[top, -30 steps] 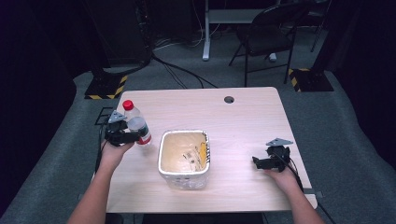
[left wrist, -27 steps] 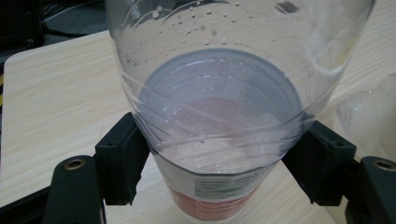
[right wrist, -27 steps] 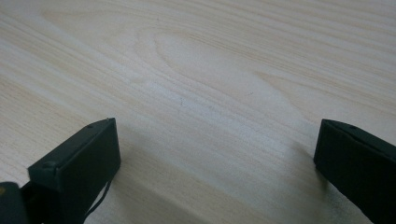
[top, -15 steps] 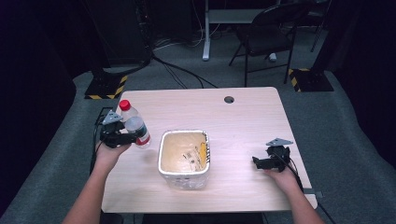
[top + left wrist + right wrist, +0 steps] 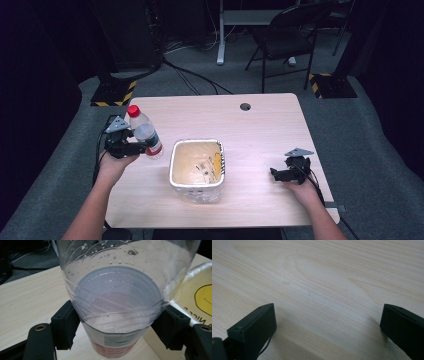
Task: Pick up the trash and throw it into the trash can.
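High view: the clear bottle point(image 5: 144, 134) with a red cap is held clamped low on its body by the left gripper point(image 5: 137, 148), tilted so the cap leans up and away from the white tub point(image 5: 197, 170). Against the frame a second earlier, the bottle and left gripper are seen raised and shifted slightly toward the table's left edge; the bottle's base is now clear of the wooden table point(image 5: 260, 130). The right gripper point(image 5: 276, 173) is unchanged in place, rested on the table near its right edge, well apart from the tub. Grey carpet, cables and a black chair point(image 5: 285, 40) are noted beyond the table.

Left gripper view: the bottle point(image 5: 117, 297) is gripped between both black jaws, pads pressed on its sides above a red label. The tub's rim point(image 5: 192, 297) is seen just beside it.

Right gripper view: the jaws of the right gripper point(image 5: 327, 322) are spread wide, nothing between them, with pale wood grain underneath.
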A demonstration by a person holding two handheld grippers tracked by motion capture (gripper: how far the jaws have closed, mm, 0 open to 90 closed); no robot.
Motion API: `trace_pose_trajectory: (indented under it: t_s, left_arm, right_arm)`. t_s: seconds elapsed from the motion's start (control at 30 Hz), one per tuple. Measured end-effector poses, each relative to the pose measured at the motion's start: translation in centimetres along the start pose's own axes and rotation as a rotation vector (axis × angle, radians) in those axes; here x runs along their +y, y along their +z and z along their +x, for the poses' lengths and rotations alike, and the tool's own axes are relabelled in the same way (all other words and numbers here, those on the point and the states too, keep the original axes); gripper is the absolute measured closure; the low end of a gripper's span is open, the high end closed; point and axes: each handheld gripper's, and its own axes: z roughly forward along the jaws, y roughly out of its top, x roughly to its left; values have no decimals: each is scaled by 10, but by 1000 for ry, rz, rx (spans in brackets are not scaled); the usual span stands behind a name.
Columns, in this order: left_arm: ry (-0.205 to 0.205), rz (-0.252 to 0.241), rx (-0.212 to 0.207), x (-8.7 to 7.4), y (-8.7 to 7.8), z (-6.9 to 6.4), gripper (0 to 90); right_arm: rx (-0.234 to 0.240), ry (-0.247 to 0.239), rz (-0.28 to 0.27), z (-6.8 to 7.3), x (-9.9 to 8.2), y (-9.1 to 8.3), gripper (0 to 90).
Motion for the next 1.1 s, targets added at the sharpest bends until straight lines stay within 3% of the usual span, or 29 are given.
trace_pose_trajectory:
  t_s: [0.6,1.1]
  left_arm:
    - [70,10,-57,33,-23,-24,271]
    - [81,-21,-100,50,-37,-35,271]
  right_arm:
    - [0,0,0,0,0,0,0]
    - [0,0,0,0,0,0,0]
